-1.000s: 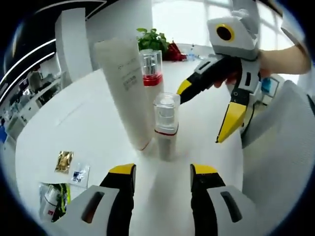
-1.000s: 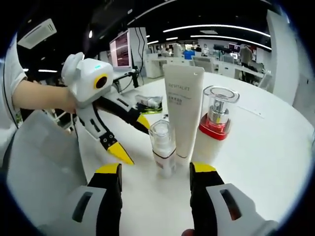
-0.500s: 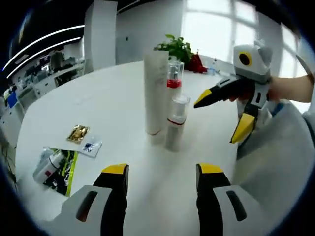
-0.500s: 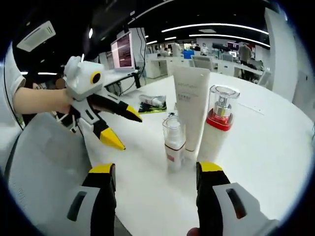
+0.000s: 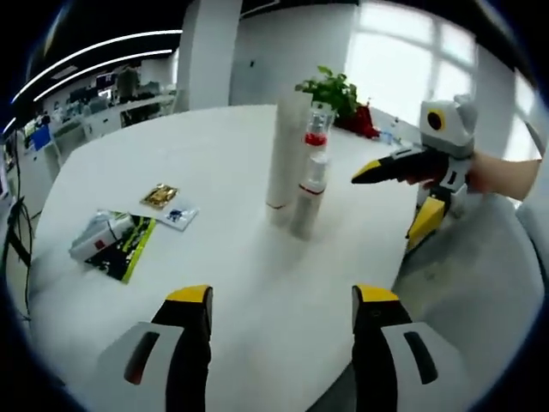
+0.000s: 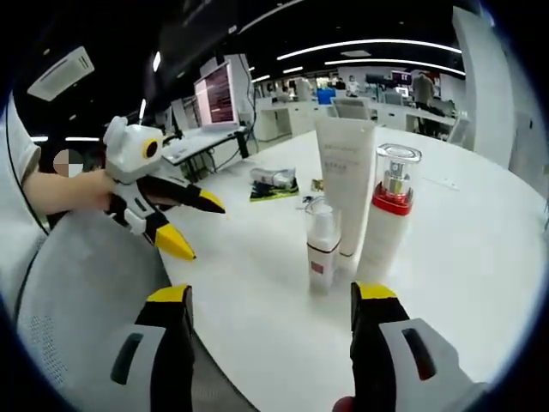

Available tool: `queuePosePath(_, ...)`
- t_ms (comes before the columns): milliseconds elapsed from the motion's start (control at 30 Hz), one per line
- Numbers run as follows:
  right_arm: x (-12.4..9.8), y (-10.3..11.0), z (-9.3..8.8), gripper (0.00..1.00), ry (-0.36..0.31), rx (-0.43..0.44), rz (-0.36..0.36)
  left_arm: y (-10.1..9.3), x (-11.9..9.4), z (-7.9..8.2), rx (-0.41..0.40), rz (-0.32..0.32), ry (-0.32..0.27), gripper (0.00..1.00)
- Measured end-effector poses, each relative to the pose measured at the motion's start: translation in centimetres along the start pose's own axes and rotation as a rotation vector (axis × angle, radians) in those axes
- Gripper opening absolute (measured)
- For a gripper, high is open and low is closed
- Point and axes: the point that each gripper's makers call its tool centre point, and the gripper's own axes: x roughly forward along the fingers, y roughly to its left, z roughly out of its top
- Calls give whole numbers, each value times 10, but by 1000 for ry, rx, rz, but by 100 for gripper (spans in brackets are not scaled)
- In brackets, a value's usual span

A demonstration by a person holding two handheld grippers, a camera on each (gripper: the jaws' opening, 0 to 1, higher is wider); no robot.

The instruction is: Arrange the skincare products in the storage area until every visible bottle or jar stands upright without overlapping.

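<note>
A: Start at the left gripper (image 5: 273,296). What is it doing?

B: Its jaws are spread wide with nothing between them, hovering over bare white tabletop (image 5: 214,223). The right gripper (image 6: 268,294) is the same: released and empty. Each one also shows in the other's view, held off over the near edge, jaws parted.

A: And the skincare products?

B: Straight ahead of both, toward the middle of the tabletop, apart from either gripper. Three stand in a tight cluster: a small spray bottle (image 6: 322,245) nearest, a tall tube (image 6: 346,184) behind it, and a pump bottle (image 6: 386,219) with a red collar beside the tube.

A: Long axes?

B: All three vertical. From the right gripper view they sit just beside one another; I cannot tell whether any are touching.

A: Which gripper is nearer?

B: The right looks a little closer, though both are backed off. I'd judge the cluster needs no further handling.

A: Materials?

B: The tube is matte cream plastic, flat at its crimped top and resting on its cap, so likely the easiest to tip. The pump bottle has a clear hard cap over a pale body. The spray bottle is slim, clear-capped, with a red band low on its label.

A: Anything else?

B: Toward the far left edge, in the left gripper view, lie flat sachets (image 5: 169,205) and a green-and-black packet (image 5: 114,242) with something pale lying on it; what that is I cannot make out
</note>
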Motion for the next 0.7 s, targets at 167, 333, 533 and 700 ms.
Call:
queuePosePath(167, -5, 6, 2, 78, -8, 8, -4, -3, -10, 0, -27, 16, -14, 66)
queuePosePath(333, -8, 7, 2, 80, -16, 12, -9, -7, -17, -1, -42, 13, -25, 68)
queuePosePath(533, -12, 12, 6, 84, -24, 9, -2, -4, -29, -3, -45, 36, -31, 71)
queuePosePath(700, -17, 16, 9, 85, -31, 6, 1, -4, -40, -2, -39, 46, -31, 74)
